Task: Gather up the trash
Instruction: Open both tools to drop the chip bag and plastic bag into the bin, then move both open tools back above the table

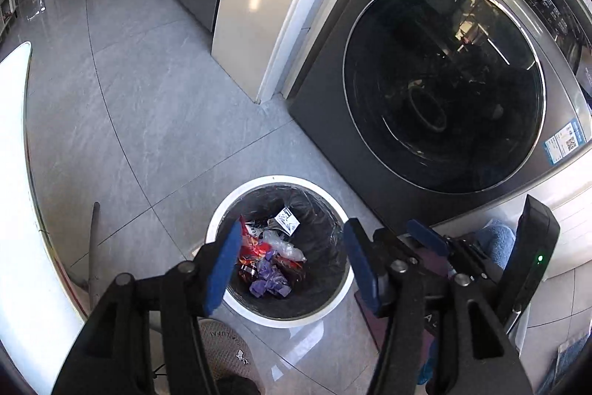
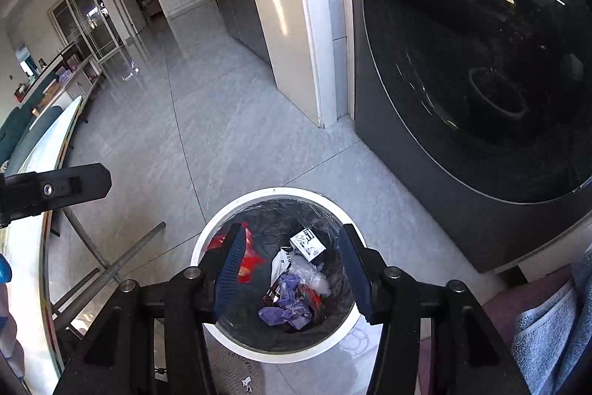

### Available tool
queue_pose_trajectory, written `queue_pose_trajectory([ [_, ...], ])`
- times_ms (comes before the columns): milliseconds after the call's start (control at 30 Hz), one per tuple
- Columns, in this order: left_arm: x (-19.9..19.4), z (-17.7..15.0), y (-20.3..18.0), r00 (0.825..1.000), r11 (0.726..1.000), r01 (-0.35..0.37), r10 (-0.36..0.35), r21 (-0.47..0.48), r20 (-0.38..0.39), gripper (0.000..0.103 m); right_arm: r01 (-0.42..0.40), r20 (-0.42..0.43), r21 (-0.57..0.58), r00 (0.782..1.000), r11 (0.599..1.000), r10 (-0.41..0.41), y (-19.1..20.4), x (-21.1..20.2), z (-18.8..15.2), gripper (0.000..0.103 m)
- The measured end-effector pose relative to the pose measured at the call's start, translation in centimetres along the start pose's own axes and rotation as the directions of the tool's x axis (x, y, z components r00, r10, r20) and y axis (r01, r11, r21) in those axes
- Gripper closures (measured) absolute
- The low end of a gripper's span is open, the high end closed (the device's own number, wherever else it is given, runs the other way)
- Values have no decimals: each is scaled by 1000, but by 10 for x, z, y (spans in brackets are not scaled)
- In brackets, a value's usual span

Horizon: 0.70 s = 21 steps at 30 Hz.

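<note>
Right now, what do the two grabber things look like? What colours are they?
Both look alike. The left gripper has black angular plastic arms with round silver bolts and flat blue pads on its fingers. The right gripper has the same black frame, silver bolts and ridged blue pads. Beside the left one, a black block shows a small green light.

Grey tiled floor [image 2: 229, 143] under a white-rimmed trash bin [image 2: 236, 210], washing machine [image 2: 425, 173] and slipper [image 1: 225, 350].

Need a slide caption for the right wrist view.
Right gripper, jaws open and empty, over a white bin lined with a black bag, wrappers inside, beside the washing machine.
</note>
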State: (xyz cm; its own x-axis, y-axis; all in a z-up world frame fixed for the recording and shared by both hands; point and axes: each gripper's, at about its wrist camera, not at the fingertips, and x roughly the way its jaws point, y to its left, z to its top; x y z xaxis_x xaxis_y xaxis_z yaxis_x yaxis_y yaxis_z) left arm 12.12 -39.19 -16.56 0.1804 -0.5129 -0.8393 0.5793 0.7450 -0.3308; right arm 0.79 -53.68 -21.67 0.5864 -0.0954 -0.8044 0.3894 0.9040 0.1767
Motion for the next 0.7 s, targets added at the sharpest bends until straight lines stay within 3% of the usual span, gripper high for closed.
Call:
queue_pose_trajectory([
  [167, -46, -13, 8, 988, 995, -100, 98, 16, 119, 48, -18, 60, -20, 998, 1000, 20, 17, -24, 5, 49],
  [300, -101, -35, 26, 945, 975, -224, 219, -5, 244, 48, -74, 129, -72, 988, 995, 83, 57, -52, 8, 42],
  [400, -145, -56, 44, 884, 940, -338, 334, -47, 328, 48, -124, 171, -136, 974, 983, 146, 97, -73, 8, 38],
  [500, -187, -79, 65, 809, 895, -432, 440, -113, 390, 48, -170, 200, -210, 957, 963, 213, 140, -93, 4, 33],
  [700, -264, -131, 113, 669, 803, -537, 591, -257, 451, 48, -242, 227, -343, 916, 908, 330, 221, -128, -10, 22],
])
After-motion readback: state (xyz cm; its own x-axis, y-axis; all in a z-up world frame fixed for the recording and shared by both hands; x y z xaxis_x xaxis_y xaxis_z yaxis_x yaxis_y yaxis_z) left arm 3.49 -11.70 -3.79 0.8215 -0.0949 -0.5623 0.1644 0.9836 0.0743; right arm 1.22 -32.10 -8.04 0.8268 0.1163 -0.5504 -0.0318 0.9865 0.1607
